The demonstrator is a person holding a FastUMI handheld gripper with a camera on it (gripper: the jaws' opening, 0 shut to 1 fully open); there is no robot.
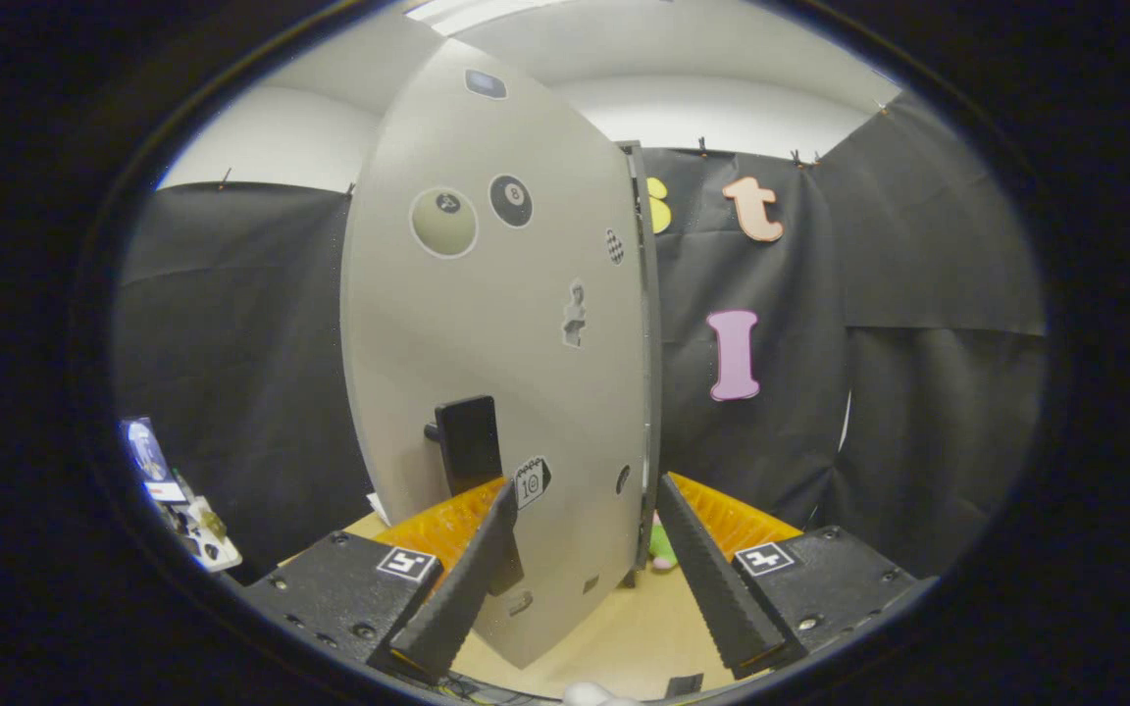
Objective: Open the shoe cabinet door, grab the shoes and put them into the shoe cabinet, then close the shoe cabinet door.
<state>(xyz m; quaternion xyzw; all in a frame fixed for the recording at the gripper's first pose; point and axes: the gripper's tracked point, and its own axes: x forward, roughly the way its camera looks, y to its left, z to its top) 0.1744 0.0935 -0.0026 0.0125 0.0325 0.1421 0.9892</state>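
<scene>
Fingers [487, 559] spread wide open, gripping nothing, with the grey cabinet door [496, 324] edge-on between them; its dark handle [468, 443] sits just past the left finger, something green [661, 544] peeks behind.

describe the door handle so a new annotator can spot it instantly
Start at the big grey cabinet door, swung open and standing edge-on ahead of the open tool. On its lower part, just above the tool's left finger, is the handle. It is a solid black rectangular block sticking out from the door, while the stickers around it lie flat.
</scene>
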